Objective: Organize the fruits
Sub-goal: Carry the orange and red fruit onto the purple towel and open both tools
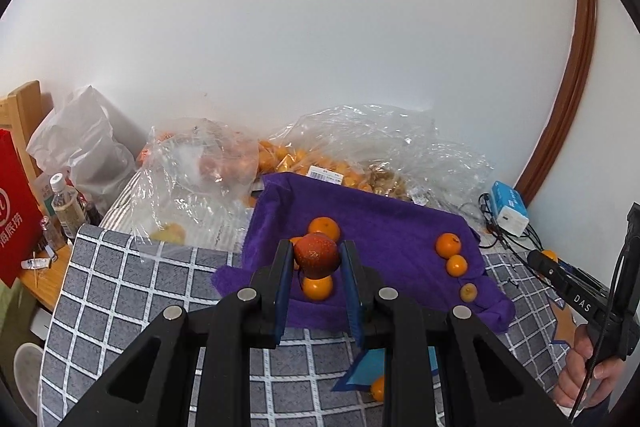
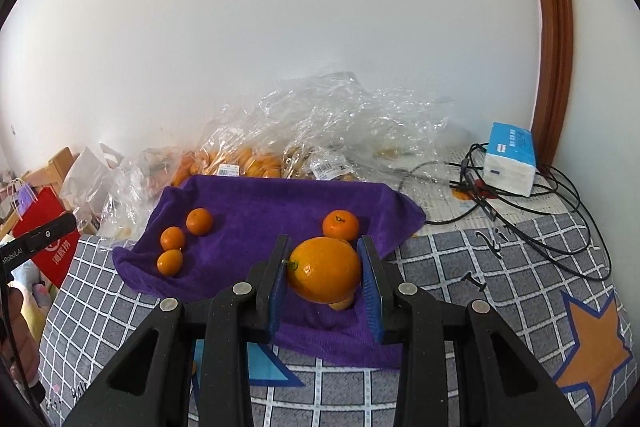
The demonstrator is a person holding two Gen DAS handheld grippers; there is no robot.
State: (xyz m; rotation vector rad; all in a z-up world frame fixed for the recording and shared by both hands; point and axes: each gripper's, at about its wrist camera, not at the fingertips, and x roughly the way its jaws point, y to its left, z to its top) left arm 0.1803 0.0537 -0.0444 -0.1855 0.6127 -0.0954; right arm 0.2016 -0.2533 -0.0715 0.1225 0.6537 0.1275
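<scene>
A purple towel (image 1: 384, 223) (image 2: 260, 211) lies on the checked cloth with small oranges on it. My left gripper (image 1: 316, 257) is shut on a dark red fruit (image 1: 316, 254), held above the towel's near left part, over small oranges (image 1: 324, 227) (image 1: 317, 287). More small oranges (image 1: 448, 245) lie at the towel's right. My right gripper (image 2: 325, 269) is shut on a large orange (image 2: 325, 274), held above the towel's near right part, in front of a small orange (image 2: 341, 225). Three small oranges (image 2: 173, 238) lie at the towel's left in the right wrist view.
Clear plastic bags of fruit (image 1: 320, 163) (image 2: 280, 147) lie behind the towel by the wall. A tissue pack (image 2: 510, 159) and black cables (image 2: 540, 211) sit at the right. A red bag (image 1: 16, 215) and bottles (image 1: 66, 205) stand left. One orange (image 1: 378, 387) lies on the cloth.
</scene>
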